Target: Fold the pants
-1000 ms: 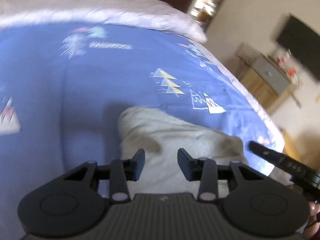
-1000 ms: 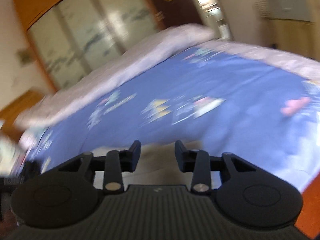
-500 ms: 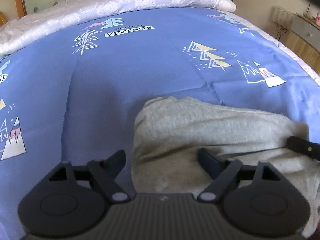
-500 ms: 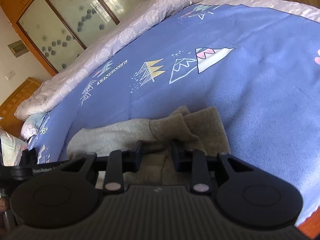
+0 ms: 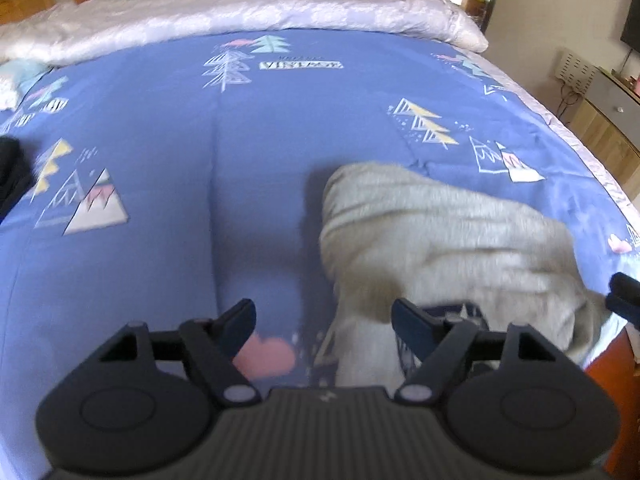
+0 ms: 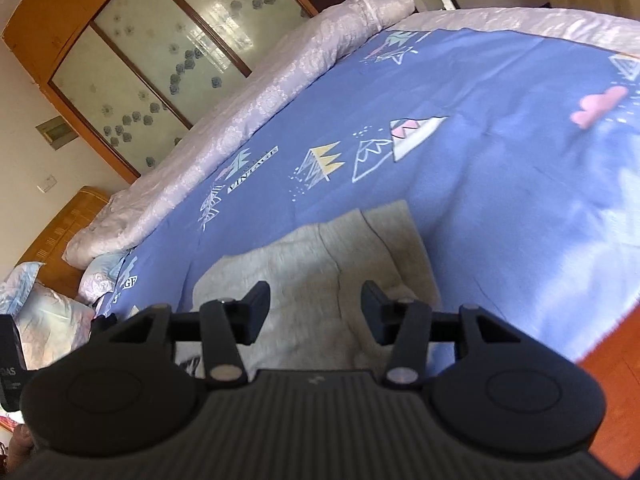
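The grey pants (image 5: pixel 440 240) lie folded in a soft bundle on the blue patterned bedsheet (image 5: pixel 200 160), near the bed's front edge. My left gripper (image 5: pixel 322 318) hovers over their left edge. Its jaws stand wide and are closing, with the cloth edge by the right finger (image 5: pixel 404 320) and no pad pressing on it. In the right wrist view the pants (image 6: pixel 320 248) lie flat under my right gripper (image 6: pixel 315 300). Its jaws are opening and the fabric below them is not pinched. The tip of the right gripper (image 5: pixel 624 296) also shows in the left wrist view.
A pale quilt (image 5: pixel 240 12) is bunched along the head of the bed. A wardrobe with glass doors (image 6: pixel 160 60) stands behind it. A low cabinet (image 5: pixel 608 120) is at the right. A dark object (image 5: pixel 8 172) lies at the sheet's left. Wooden floor (image 6: pixel 616 380) begins past the bed's edge.
The left jaws spread from narrow to wide and that gripper shifted left off the pants. The right gripper let go of the raised fold it pinched, and the pants now lie flat.
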Available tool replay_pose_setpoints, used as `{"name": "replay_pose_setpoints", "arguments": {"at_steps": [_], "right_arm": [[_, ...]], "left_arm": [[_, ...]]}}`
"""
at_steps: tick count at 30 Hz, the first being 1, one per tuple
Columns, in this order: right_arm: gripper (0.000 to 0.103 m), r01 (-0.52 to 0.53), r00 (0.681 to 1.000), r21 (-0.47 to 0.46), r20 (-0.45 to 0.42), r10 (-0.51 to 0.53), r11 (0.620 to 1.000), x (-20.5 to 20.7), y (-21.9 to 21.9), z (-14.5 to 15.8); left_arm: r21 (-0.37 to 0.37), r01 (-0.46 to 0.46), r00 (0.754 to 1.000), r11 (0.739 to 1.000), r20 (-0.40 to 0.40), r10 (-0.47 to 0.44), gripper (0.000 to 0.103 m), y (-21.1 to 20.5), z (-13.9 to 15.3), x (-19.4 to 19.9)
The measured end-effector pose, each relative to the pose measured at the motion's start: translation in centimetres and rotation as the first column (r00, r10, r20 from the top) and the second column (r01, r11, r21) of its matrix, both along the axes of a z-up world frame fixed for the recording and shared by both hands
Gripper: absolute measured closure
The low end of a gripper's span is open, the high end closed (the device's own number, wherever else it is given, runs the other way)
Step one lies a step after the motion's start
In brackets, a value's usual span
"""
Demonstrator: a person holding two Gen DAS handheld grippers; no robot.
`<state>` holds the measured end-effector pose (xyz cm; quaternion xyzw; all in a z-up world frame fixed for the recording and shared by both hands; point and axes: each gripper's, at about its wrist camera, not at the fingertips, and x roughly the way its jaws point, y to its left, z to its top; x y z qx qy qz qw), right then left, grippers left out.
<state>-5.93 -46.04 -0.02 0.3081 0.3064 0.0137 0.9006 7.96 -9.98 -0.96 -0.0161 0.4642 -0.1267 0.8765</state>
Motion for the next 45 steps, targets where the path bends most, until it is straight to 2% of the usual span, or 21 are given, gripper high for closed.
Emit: {"name": "replay_pose_setpoints", "arguments": {"at_steps": [6,13,15,17,18,20,22,27,30,35,37,38,39,41,42,43,44,45], "right_arm": [[0.048,-0.003,1.0,-0.043,-0.008,0.003,0.999,-1.4,1.3,1.0],[0.047,-0.007,1.0,-0.056,0.002,0.007,0.998,-2.0,2.5,0.8],[0.039,0.017,1.0,-0.051,0.021,-0.016,0.999,-2.2,2.2,0.9],[0.03,0.04,0.999,-0.038,0.038,-0.039,0.998,-2.1,1.3,0.7],[0.026,0.038,0.998,-0.029,0.05,-0.036,0.999,-1.9,0.8,0.5],[0.014,0.014,0.998,-0.023,0.066,-0.012,1.0,-1.2,-0.2,0.0],[0.013,0.006,0.998,-0.017,0.058,-0.005,1.0,-0.1,-1.4,-1.0],[0.013,0.047,0.999,0.096,-0.004,-0.047,0.994,2.0,-5.0,-4.3],[0.013,0.034,0.999,0.148,-0.026,-0.03,0.988,3.2,-5.9,-5.6],[0.013,-0.025,0.998,0.15,-0.061,0.034,0.988,5.3,-5.9,-6.9],[0.013,-0.051,0.996,0.152,-0.059,0.06,0.987,6.0,-5.6,-7.2],[0.013,-0.072,0.995,0.138,-0.064,0.081,0.988,6.4,-5.1,-7.2],[0.015,-0.105,0.991,0.132,-0.07,0.115,0.986,6.7,-4.6,-7.1],[0.032,-0.186,0.975,0.164,-0.093,0.203,0.969,7.5,-2.6,-7.3],[0.034,-0.191,0.974,0.156,-0.097,0.207,0.969,7.5,-1.6,-7.3],[0.046,-0.203,0.971,0.133,-0.097,0.217,0.97,7.5,-0.8,-7.1],[0.056,-0.218,0.967,0.14,-0.103,0.233,0.966,7.7,0.0,-6.8],[0.058,-0.228,0.965,0.173,-0.091,0.246,0.958,7.9,0.4,-6.4]], "left_arm": [[-0.006,-0.007,1.0,1.0,0.002,0.007,0.026,0.8,0.2,-2.4],[-0.014,-0.014,1.0,1.0,0.01,0.014,0.025,1.7,0.4,-4.0],[-0.034,-0.027,1.0,0.999,0.015,0.028,0.024,2.5,0.6,-3.8],[-0.086,-0.041,0.999,0.995,0.009,0.042,0.021,3.6,0.9,-3.4],[-0.112,-0.043,0.999,0.993,0.006,0.044,0.017,4.1,1.0,-3.0],[-0.154,-0.044,0.999,0.987,0.006,0.046,0.013,4.8,1.2,-2.2],[-0.176,-0.031,0.999,0.984,0.007,0.033,0.011,5.1,1.3,-1.3],[-0.238,-0.021,0.998,0.971,-0.058,0.008,0.009,5.0,0.1,1.7],[-0.269,-0.03,0.994,0.963,-0.105,0.002,0.008,4.3,-1.3,3.6],[-0.335,-0.037,0.974,0.942,-0.221,-0.041,0.007,2.5,-4.8,5.7],[-0.368,-0.035,0.963,0.929,-0.262,-0.067,0.003,1.6,-6.1,5.8],[-0.362,-0.017,0.968,0.932,-0.238,-0.075,0.002,0.9,-6.2,5.4],[-0.345,0.021,0.972,0.938,-0.214,-0.101,0.005,0.0,-6.1,5.0],[-0.314,0.093,0.972,0.945,-0.176,-0.154,0.03,-1.8,-5.9,4.3],[-0.293,0.112,0.972,0.949,-0.167,-0.167,0.044,-2.5,-5.7,4.0],[-0.269,0.119,0.973,0.956,-0.159,-0.166,0.057,-2.8,-5.3,3.8],[-0.261,0.125,0.974,0.957,-0.153,-0.169,0.064,-2.8,-4.9,3.6],[-0.273,0.129,0.974,0.953,-0.146,-0.174,0.076,-2.5,-4.2,3.6]]}}
